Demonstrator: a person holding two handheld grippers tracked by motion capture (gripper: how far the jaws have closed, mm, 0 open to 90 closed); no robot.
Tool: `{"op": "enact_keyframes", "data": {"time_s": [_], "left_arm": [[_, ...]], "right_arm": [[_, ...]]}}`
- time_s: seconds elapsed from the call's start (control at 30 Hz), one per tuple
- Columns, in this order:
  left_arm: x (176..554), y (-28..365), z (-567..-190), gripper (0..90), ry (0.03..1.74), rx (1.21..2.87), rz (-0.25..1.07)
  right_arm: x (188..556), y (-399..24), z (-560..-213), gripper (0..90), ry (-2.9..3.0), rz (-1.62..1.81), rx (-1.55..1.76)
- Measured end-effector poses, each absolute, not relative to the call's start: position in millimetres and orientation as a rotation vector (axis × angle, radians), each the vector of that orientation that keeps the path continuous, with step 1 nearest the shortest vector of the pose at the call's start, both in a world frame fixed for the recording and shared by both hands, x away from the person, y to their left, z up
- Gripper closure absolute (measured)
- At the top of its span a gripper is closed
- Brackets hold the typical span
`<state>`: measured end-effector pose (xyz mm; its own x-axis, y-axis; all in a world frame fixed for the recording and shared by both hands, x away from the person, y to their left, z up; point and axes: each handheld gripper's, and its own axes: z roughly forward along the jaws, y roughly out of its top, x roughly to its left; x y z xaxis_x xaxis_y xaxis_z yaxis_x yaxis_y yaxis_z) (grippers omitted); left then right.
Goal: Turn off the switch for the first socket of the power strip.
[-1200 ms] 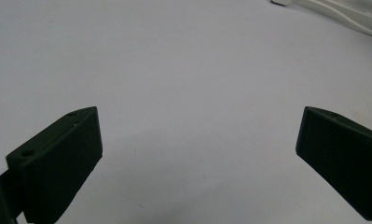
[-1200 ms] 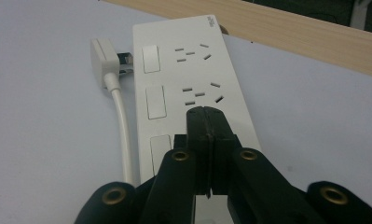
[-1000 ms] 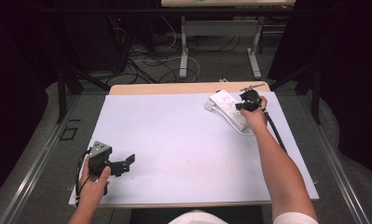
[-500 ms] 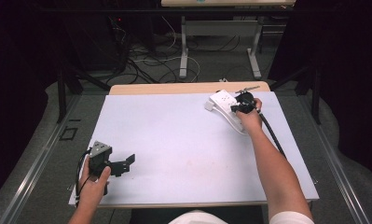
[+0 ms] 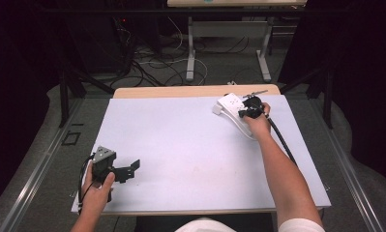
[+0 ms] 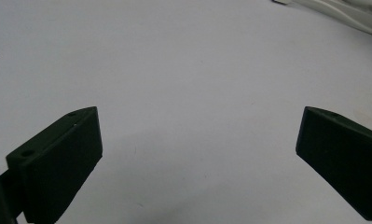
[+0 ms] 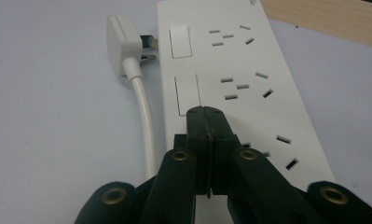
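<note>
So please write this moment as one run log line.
right gripper: shut, tips over white plastic power strip switch | left gripper: open, empty | white plug: unplugged beside strip

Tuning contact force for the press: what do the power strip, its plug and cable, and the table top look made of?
Power strip: hard white plastic, smooth with a soft sheen; moulded slots and flush rocker switches.
Plug: the same white plastic, with bare metal pins.
Cable: white, smooth, gently bent, so probably a flexible PVC or rubber jacket.
Table top: pale matte sheet, maybe laminate, over a wood-look board.

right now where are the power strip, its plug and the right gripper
power strip (image 7: 239,70), right gripper view, white top face
plug (image 7: 120,42), right gripper view, white body
right gripper (image 7: 207,116), right gripper view, tips of shut jaws
</note>
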<state>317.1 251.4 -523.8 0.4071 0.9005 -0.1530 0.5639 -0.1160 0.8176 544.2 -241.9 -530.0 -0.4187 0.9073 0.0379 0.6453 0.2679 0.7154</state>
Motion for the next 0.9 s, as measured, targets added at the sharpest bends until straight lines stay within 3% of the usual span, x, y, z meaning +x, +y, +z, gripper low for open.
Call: {"op": "enact_keyframes", "data": {"time_s": [0.9], "left_arm": [[317.3, 250.0, -524.8, 0.2, 1.267, 1.803, 0.485]], "right_arm": [[543.4, -238.0, -535.5, 90.0, 2.142, 0.966, 1.392]]}}
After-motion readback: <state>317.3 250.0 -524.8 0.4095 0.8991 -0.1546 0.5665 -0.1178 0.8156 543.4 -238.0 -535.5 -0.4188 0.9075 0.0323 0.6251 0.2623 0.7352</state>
